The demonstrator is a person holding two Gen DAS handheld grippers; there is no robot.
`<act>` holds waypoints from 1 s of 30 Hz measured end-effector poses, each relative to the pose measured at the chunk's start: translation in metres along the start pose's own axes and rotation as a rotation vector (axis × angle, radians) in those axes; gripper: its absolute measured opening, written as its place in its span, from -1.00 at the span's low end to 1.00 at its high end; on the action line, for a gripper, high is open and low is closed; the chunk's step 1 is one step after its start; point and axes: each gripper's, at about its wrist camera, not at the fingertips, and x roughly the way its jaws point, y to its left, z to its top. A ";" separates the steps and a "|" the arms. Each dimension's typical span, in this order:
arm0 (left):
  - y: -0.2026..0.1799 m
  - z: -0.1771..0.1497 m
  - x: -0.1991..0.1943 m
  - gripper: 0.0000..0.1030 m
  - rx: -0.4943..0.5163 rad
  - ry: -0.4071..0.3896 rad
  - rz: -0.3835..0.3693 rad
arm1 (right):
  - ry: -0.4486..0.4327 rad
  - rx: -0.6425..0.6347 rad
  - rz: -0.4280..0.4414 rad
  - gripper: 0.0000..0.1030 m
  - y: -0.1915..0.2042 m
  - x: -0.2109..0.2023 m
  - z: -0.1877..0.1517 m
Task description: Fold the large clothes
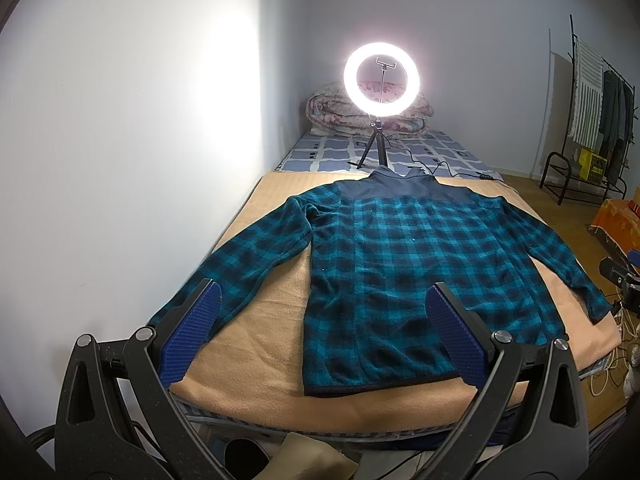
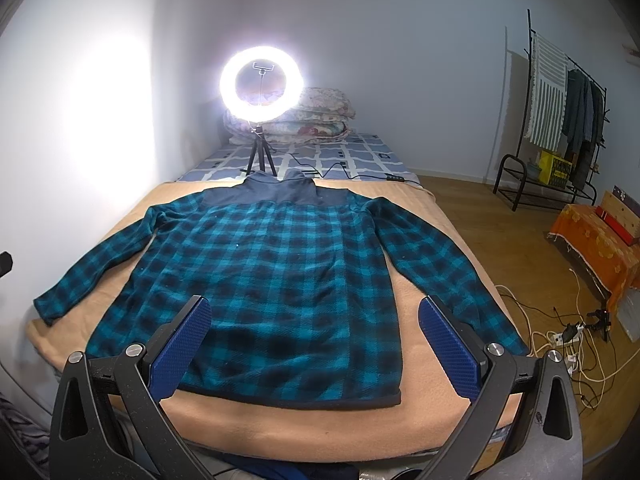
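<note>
Nearest the cameras, the left gripper (image 1: 324,332) and right gripper (image 2: 314,344) hover above the foot of the bed, jaws spread wide and holding nothing. Beyond them a teal plaid fleece jacket (image 2: 272,272) lies flat on a tan blanket (image 2: 304,432), both sleeves out, so no fold appears begun. Farther back stands a lit ring light (image 1: 382,80).

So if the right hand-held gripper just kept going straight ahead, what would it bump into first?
Probably the plaid jacket. The open right hand-held gripper points over its hem, spread flat on the tan blanket. Height above the fabric is unclear, so it might skim further up first.
</note>
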 end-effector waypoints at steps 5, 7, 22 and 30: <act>0.001 0.000 0.000 1.00 0.001 0.001 0.001 | 0.000 -0.005 0.003 0.99 0.003 0.002 -0.001; 0.002 0.001 0.000 1.00 0.001 -0.001 0.005 | 0.000 -0.005 0.004 0.99 0.005 0.003 0.000; 0.012 -0.003 0.003 1.00 -0.014 0.006 0.030 | -0.006 -0.017 0.023 0.99 0.012 0.008 0.003; 0.033 -0.008 0.001 1.00 -0.041 0.012 0.043 | -0.049 -0.085 0.146 0.99 0.041 0.007 0.023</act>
